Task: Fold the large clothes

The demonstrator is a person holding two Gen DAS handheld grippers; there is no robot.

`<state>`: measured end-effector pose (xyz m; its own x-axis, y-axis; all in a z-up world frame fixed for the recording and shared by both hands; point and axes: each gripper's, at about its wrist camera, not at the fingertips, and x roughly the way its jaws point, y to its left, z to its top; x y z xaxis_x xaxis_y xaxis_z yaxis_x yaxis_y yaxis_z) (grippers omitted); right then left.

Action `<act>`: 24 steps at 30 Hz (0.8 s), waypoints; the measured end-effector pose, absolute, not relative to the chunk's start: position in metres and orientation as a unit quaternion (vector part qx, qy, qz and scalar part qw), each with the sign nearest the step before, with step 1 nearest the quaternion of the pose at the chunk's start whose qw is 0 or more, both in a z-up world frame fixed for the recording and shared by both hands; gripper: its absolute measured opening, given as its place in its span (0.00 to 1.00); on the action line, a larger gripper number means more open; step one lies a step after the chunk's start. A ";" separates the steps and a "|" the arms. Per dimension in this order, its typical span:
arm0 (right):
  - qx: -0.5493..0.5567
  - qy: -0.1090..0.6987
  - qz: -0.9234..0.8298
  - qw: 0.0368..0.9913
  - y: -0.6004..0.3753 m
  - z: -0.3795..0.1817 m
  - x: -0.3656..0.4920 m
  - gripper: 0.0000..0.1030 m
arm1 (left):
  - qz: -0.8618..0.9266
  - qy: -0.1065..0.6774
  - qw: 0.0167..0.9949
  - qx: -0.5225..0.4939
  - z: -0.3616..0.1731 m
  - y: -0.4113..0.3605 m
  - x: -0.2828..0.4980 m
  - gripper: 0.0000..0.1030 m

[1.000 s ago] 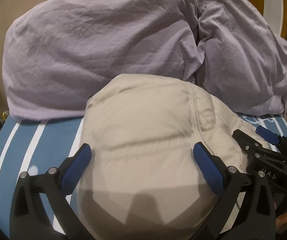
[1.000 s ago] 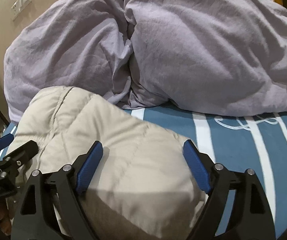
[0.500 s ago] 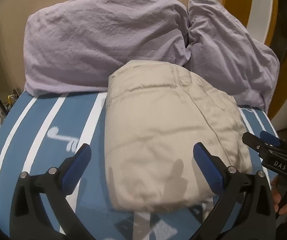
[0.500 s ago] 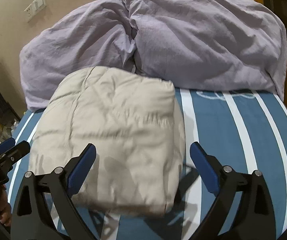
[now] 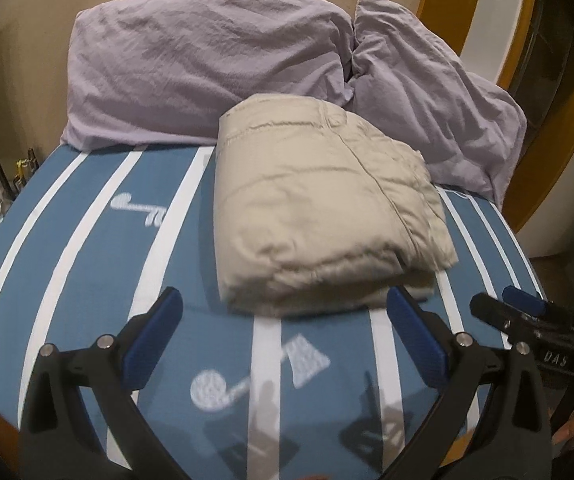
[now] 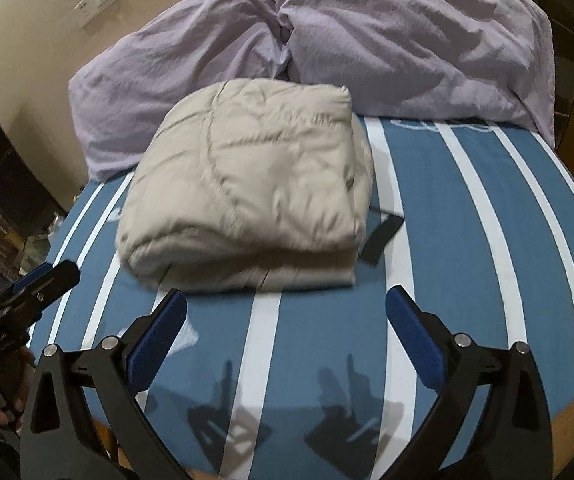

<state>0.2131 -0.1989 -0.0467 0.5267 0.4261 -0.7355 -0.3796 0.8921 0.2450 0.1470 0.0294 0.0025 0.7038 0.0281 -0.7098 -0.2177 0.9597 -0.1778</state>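
On bed [image 5: 87, 264]: one folded jacket [image 5: 319, 208], touching two pillows [image 5: 207, 64].
Left gripper [image 5: 283, 332]: tilted down, spread, empty.
Right gripper [image 6: 287, 336]: tilted down, jaws opening, empty.
Grippers: two, near jacket.

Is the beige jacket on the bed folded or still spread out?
Folded. The beige jacket lies as a compact, thick bundle on the striped bed sheet, with layered edges at its near side. No sleeve sticks out.

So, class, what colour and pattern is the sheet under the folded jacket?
The sheet is blue with white stripes, clearest in the right wrist view.
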 end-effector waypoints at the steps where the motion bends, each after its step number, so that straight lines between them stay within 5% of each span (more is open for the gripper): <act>1: 0.025 0.428 0.232 0.873 -0.200 -0.046 0.207 0.98 | 0.066 0.380 0.914 -0.125 0.003 0.027 0.141 0.98; 24: 0.034 0.410 0.232 0.882 -0.210 -0.042 0.159 0.98 | 0.063 0.381 0.912 -0.136 0.003 0.015 0.096 0.98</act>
<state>0.1589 -0.2096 -0.0423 0.5564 0.4359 -0.7074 -0.3808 0.8904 0.2492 0.0957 0.0148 0.0026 0.7019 0.0101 -0.7122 -0.2181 0.9549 -0.2014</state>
